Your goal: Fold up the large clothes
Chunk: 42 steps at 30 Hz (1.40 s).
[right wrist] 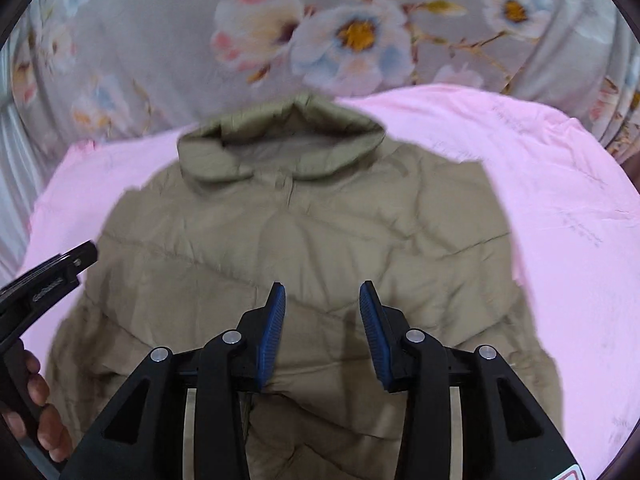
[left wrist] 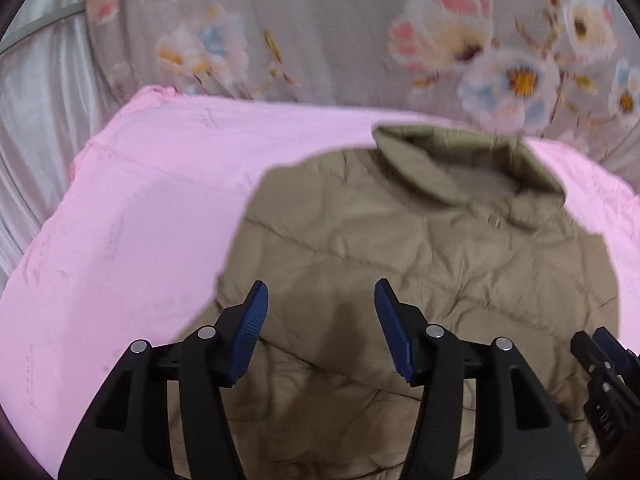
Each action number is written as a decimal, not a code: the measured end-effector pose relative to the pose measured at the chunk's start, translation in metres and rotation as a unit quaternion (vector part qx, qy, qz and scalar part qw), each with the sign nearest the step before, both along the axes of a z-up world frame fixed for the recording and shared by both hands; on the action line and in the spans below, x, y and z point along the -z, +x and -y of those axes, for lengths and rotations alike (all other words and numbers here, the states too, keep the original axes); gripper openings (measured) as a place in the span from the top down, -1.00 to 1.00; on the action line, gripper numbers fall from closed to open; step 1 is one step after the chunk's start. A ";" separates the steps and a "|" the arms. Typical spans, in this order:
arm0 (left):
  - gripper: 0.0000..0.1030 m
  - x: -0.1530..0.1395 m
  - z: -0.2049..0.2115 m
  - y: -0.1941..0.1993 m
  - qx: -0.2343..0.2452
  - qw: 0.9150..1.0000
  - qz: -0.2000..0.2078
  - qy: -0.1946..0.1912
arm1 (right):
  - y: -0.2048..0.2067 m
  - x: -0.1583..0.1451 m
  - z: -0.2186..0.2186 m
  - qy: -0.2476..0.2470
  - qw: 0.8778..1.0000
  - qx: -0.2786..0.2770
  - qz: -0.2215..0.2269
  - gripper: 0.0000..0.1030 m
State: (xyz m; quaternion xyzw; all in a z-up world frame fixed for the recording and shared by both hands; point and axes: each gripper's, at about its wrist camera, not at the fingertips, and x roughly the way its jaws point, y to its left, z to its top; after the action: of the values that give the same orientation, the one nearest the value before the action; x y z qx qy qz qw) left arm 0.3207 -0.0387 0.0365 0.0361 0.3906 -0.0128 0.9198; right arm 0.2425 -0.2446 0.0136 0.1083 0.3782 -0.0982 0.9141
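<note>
An olive-tan quilted puffer jacket (left wrist: 420, 248) lies flat on a pink sheet (left wrist: 120, 220), collar (left wrist: 468, 164) at the far end. It also shows in the right wrist view (right wrist: 304, 240), collar (right wrist: 280, 144) on top. My left gripper (left wrist: 320, 300) is open and empty above the jacket's lower left part. My right gripper (right wrist: 322, 300) is open and empty above the jacket's lower middle. The right gripper also shows at the left wrist view's right edge (left wrist: 600, 364). The left gripper shows at the right wrist view's left edge (right wrist: 48, 276).
A grey floral fabric (right wrist: 352, 32) hangs behind the pink sheet (right wrist: 560, 220). A pale satin curtain (left wrist: 40, 112) hangs at the far left. A hand (right wrist: 36, 408) holds the left gripper's handle.
</note>
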 end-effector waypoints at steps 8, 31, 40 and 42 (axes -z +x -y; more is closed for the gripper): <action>-0.35 0.055 -0.003 -0.002 -0.020 1.000 -0.007 0.011 | 0.004 0.039 -0.007 -0.002 1.000 -0.005 -0.002 0.26; -0.49 0.066 0.006 0.000 -0.035 0.998 -0.006 0.043 | 0.008 0.045 -0.002 0.024 1.000 0.001 0.007 0.25; -0.55 0.027 -0.021 -0.003 -0.008 0.998 -0.033 -0.051 | -0.012 0.018 0.017 0.068 0.997 -0.019 0.018 0.09; -0.55 0.001 -0.025 0.002 -0.004 0.996 -0.022 -0.085 | -0.012 0.003 0.033 0.092 0.995 -0.016 0.027 0.08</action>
State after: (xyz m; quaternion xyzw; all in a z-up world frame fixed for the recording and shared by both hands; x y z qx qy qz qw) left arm 0.3223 -0.0133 0.0356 -0.0436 0.4088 -0.0433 0.9106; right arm 0.2307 -0.2773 0.0103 0.1888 0.3621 -0.0449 0.9117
